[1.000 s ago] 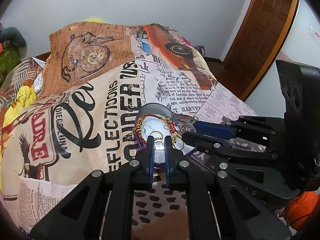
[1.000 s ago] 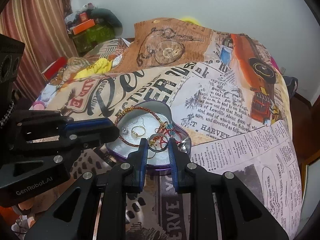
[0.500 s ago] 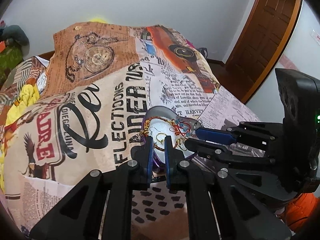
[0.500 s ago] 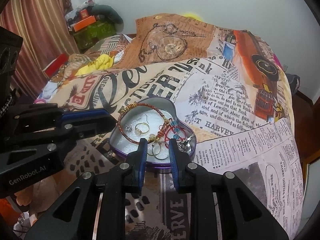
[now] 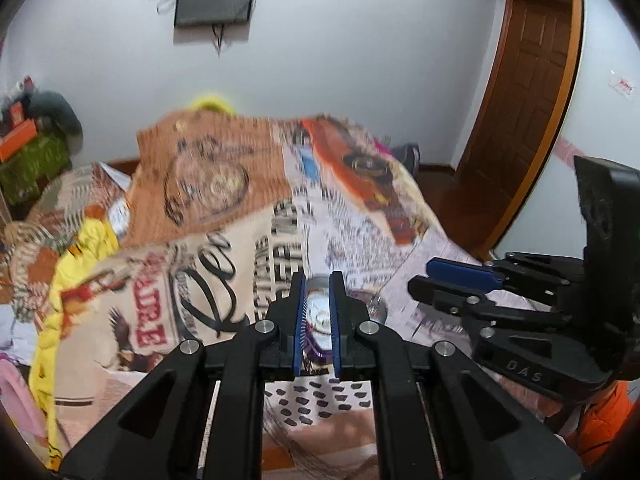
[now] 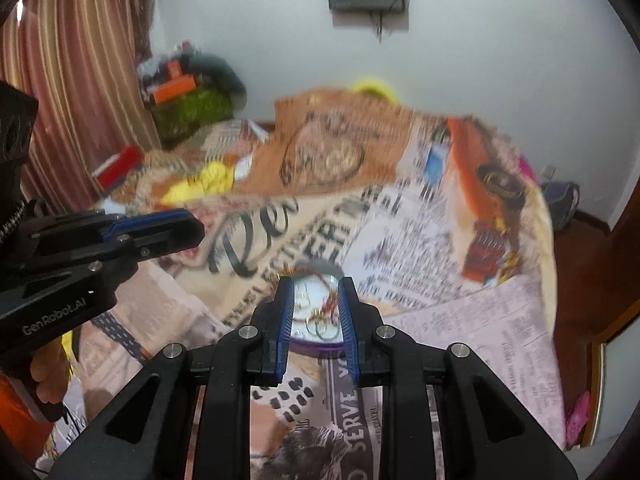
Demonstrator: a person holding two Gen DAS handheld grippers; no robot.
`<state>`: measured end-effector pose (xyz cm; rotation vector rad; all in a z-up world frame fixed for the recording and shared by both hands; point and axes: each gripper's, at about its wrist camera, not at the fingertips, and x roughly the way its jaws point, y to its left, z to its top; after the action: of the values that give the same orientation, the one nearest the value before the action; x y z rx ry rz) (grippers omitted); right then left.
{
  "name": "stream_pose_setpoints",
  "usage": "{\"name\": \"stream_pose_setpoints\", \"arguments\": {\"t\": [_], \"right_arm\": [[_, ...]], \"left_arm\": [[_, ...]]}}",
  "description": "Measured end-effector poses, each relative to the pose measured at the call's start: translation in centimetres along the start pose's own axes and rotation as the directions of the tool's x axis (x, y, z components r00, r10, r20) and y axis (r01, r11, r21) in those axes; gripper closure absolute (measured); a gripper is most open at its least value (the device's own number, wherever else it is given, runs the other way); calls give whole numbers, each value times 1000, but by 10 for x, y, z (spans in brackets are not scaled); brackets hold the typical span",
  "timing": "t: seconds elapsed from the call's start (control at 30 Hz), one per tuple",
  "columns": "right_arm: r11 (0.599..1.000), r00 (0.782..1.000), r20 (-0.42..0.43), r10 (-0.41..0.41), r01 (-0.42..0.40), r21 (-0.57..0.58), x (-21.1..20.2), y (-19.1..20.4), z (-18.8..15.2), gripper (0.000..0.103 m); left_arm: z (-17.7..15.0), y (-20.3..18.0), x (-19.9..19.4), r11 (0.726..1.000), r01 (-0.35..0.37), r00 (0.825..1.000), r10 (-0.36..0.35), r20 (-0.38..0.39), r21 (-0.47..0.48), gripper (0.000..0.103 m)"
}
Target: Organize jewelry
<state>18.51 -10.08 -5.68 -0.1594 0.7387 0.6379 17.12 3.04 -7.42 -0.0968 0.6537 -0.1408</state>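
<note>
Right wrist view shows the heart-shaped tin [image 6: 316,346] just beyond my right claw [image 6: 316,320], low on the newspaper-print bedspread [image 6: 420,240]. Inside the tin lie gold rings [image 6: 324,330] and a red beaded bracelet [image 6: 326,306], tangled together; the picture is blurred, so I cannot separate each piece. My right claw has its jaws a little apart and nothing is between them. My left claw [image 5: 318,316] is closed as far as it goes, and it holds nothing that I can see; the tin is behind its fingertips.

I judge the jewelry very light, thin and slippery, and the bracelet is limp, so it will hang and catch on the rings. I would pinch a ring across its band, and the bracelet on the beads, gently. The tin is stiff metal with smooth walls; I would hold it by the rim.
</note>
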Motion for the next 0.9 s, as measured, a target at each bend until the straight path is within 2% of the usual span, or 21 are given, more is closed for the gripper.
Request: {"name": "stream_pose_setpoints", "arguments": {"t": [0.13,0.27,0.3,0.37,0.4,0.43,0.5,0.57,0.63,0.77,0.87,0.9], "right_arm": [[1000,993,119,-21,21,4,-46,8,11,83],[999,962,270,-48,44,18,-101,22,15,83],[999,949,311,-54,49,22,-115,26,15,83],[998,921,383,-71,64,31,-139,33,13,83],[996,904,418,-85,76,38,-150,37,12,83],[995,889,446,-99,88,45,-160,40,10,83],[992,861,492,-126,108,65,-176,45,6,79],[989,836,529,-146,116,88,-186,49,1,57],[985,811,558,-174,135,111,-192,54,-4,42],[972,781,580,-233,194,130,-193,64,-9,14],[964,762,591,-267,223,147,-193,68,-11,2],[963,760,592,-270,226,149,-193,69,-11,2]], "left_arm": [[9,-14,-46,999,-29,992,25,123,28,95],[12,-28,-91,996,-69,967,54,250,52,89],[12,-32,-104,995,-83,955,62,289,58,85],[11,-38,-122,992,-107,935,78,347,65,70],[8,-42,-133,990,-127,920,94,381,64,53],[6,-44,-141,988,-142,907,106,408,57,40],[1,-46,-155,987,-157,881,120,457,43,34],[-3,-48,-164,986,-163,870,127,477,33,28],[-5,-47,-170,985,-171,861,143,487,14,13],[-10,-48,-175,983,-183,850,159,503,-2,7],[-13,-46,-175,985,-175,854,157,496,-11,6],[-14,-46,-176,985,-173,855,157,494,-14,6]]}}
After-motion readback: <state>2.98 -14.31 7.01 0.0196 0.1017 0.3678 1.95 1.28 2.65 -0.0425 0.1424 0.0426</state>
